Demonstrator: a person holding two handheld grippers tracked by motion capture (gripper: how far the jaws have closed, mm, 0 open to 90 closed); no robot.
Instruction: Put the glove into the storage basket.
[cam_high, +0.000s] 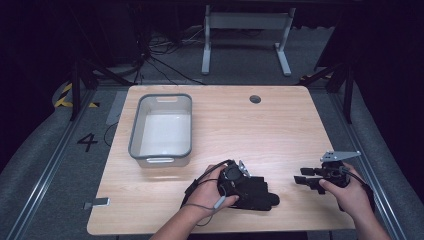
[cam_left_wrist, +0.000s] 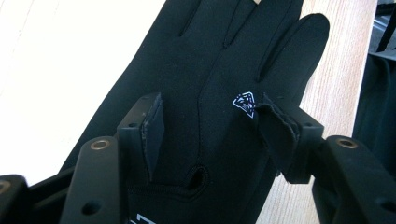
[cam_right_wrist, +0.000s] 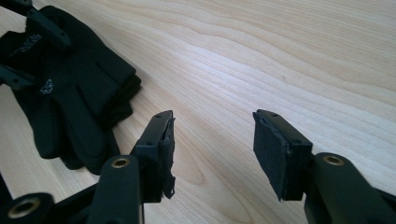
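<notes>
Black stretchy gloves (cam_high: 255, 192) lie in a small pile on the light wooden table (cam_high: 225, 125), right under your left claw (cam_left_wrist: 210, 126). Your left hand (cam_high: 207, 192) holds that claw low over the pile. Its two black jaws are spread wide, one on each side of the top glove (cam_left_wrist: 201, 84), and they squeeze nothing. A small white triangle mark (cam_left_wrist: 244, 103) on the glove sits just beside the jaw on the right of the left gripper view. The glove's fingers point away from that claw, toward the table's edge.

Your right claw (cam_right_wrist: 214, 149) is let go too. Its jaws stand wide apart with bare wood between them. In the right gripper view the glove pile (cam_right_wrist: 70, 93) lies ahead of this claw and off to its left side, apart from its jaws. Your right hand (cam_high: 350, 195) holds this claw near the pile but not touching it.

A grey plastic tub with a white inside (cam_high: 135, 135) sits on the table, well beyond your left claw.
</notes>
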